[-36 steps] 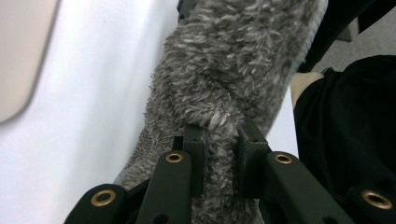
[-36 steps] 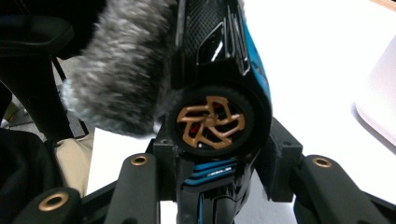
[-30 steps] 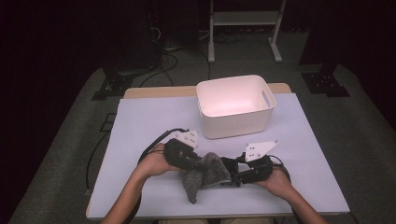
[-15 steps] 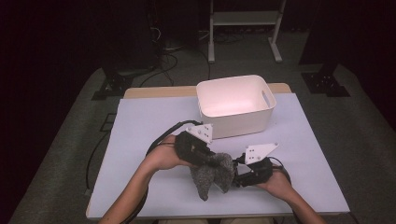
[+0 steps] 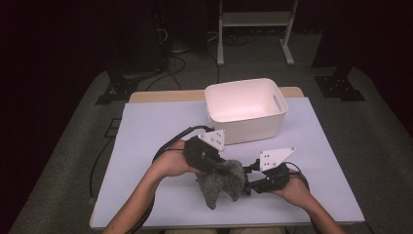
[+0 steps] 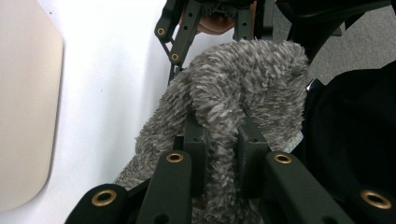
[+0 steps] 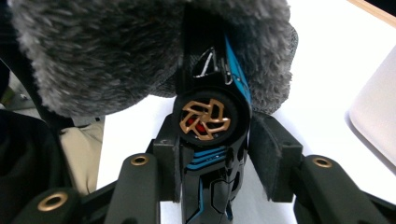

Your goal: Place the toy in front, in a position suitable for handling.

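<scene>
A grey fuzzy cloth hangs between my two grippers, just above the front middle of the table. My left gripper is shut on a fold of the fuzzy cloth, which is pinched between the pads of the left gripper. My right gripper faces it from the right. In the right gripper view a black object with blue stripes and a bronze wheel stands between the pads of the right gripper. Both pads touch it, the jaws having just been closing. Its top goes up into the fuzzy cloth.
A white bin with a handle slot stands at the back middle of the pale table, close behind my left gripper. Black cables trail left from the left hand. Dark floor and a stand lie beyond the table.
My left gripper has risen and shifted right toward the bin, lifting the cloth with it. The right hand has stayed in place against the cloth.
</scene>
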The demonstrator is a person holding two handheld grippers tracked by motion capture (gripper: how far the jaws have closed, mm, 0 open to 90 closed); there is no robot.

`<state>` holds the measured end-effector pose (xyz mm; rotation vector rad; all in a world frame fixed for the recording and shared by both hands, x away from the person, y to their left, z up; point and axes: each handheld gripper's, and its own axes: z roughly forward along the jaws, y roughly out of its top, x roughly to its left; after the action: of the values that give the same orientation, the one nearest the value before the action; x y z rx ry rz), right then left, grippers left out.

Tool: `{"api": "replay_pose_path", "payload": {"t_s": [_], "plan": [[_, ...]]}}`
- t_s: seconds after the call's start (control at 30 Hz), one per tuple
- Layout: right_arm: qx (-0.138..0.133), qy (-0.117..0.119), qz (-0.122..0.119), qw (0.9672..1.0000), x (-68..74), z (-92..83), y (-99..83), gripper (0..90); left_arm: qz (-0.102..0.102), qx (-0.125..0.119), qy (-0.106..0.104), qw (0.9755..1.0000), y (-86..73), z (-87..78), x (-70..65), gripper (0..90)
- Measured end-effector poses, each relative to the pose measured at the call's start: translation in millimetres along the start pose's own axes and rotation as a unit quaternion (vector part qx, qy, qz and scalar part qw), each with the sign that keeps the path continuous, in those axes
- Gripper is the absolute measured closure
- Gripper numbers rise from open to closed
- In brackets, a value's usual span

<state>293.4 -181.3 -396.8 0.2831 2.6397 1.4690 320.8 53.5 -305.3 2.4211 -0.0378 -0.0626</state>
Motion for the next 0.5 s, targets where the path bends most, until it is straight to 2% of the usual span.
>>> {"api": "replay_pose_path", "payload": {"t_s": [0.27, 0.37, 0.5], "plan": [[-0.001, -0.009, -0.001, 1.0, 1.1, -3.1, -1.1, 57.5, 0.009, 0.011, -0.004, 0.9999, 14.1, 1.4, 2.8, 78.2], [-0.006, -0.011, 0.0, 0.9999, 1.5, -2.9, -1.8, 59.9, 0.015, 0.002, -0.009, 0.9998, 23.6, 2.0, 4.4, 78.2], [-0.006, -0.011, -0.007, 0.9999, 3.5, 1.2, 0.0, 59.9, 0.027, 0.015, -0.018, 0.9993, 34.8, 15.4, 5.5, 78.3]]}}
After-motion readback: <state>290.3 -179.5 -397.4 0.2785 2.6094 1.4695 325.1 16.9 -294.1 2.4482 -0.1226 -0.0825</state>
